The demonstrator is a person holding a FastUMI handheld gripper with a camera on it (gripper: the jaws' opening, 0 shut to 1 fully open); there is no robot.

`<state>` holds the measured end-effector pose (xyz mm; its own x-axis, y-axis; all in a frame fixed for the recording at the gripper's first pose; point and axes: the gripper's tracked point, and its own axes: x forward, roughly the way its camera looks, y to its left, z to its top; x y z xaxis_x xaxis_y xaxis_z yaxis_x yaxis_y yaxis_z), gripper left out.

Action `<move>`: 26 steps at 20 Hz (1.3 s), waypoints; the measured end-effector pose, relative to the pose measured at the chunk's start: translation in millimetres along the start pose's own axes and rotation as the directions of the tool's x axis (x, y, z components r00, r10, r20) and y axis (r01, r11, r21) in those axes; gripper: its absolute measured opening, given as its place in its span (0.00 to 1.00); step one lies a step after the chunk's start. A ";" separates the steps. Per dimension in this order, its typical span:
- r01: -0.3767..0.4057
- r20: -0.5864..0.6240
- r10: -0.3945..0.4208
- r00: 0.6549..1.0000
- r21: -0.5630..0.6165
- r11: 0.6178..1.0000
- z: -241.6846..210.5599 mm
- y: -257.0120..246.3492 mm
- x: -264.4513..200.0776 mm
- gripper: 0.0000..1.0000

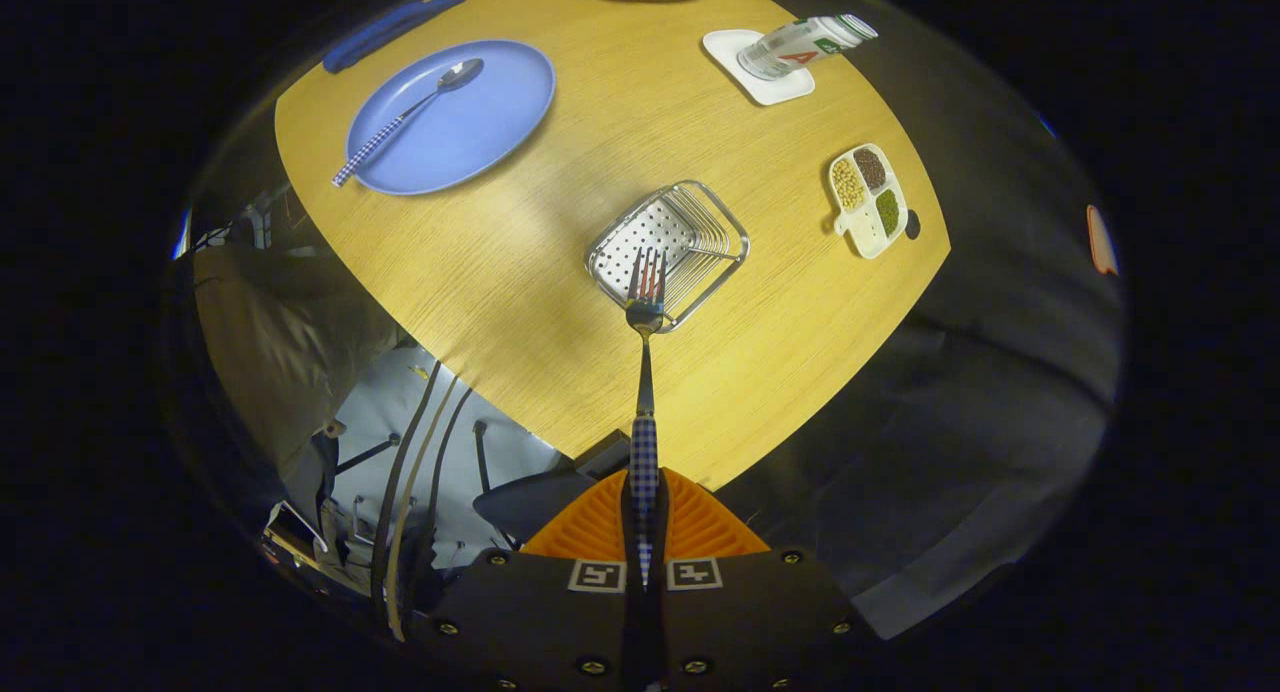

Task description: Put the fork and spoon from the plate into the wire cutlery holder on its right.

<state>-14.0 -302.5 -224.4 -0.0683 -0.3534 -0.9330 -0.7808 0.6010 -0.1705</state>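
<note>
Gripper [645, 507]: pressed together on the checked handle of the fork, one finger on each side.
Fork [645, 372]: clamped between the fingers, reaching straight ahead, tines out front over the near rim of the wire cutlery holder.
Wire cutlery holder [668, 252]: on the wooden table [600, 122], just beyond the fork's tines; perforated metal floor, wire sides.
Height: gripper held above the table, looking down; whether the tines touch the holder is hard to tell from this angle.
Spoon [405, 122]: lying across the blue plate [500, 112], bowl toward the far side, checked handle over the near rim.
Plate: well apart from the holder, far beyond the fingers and to their left.
Beyond the holder: compartment dish with beans [868, 200]; bottle [805, 44] on a white coaster.
</note>
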 end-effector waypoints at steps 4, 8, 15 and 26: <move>-0.005 -0.039 0.004 0.999 -0.008 1.000 8.5 -12.0 8.4 0.01; -0.022 -0.082 0.021 0.996 -0.019 1.000 20.1 -14.6 17.5 0.01; -0.043 -0.118 0.035 0.992 -0.066 0.997 45.5 -19.2 32.5 0.01; -0.093 -0.164 0.088 0.983 -0.026 0.995 64.2 -21.2 52.6 0.09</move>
<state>38.9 -287.9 -290.2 -0.2373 -0.4119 -0.8798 -0.7871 0.6123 -0.0744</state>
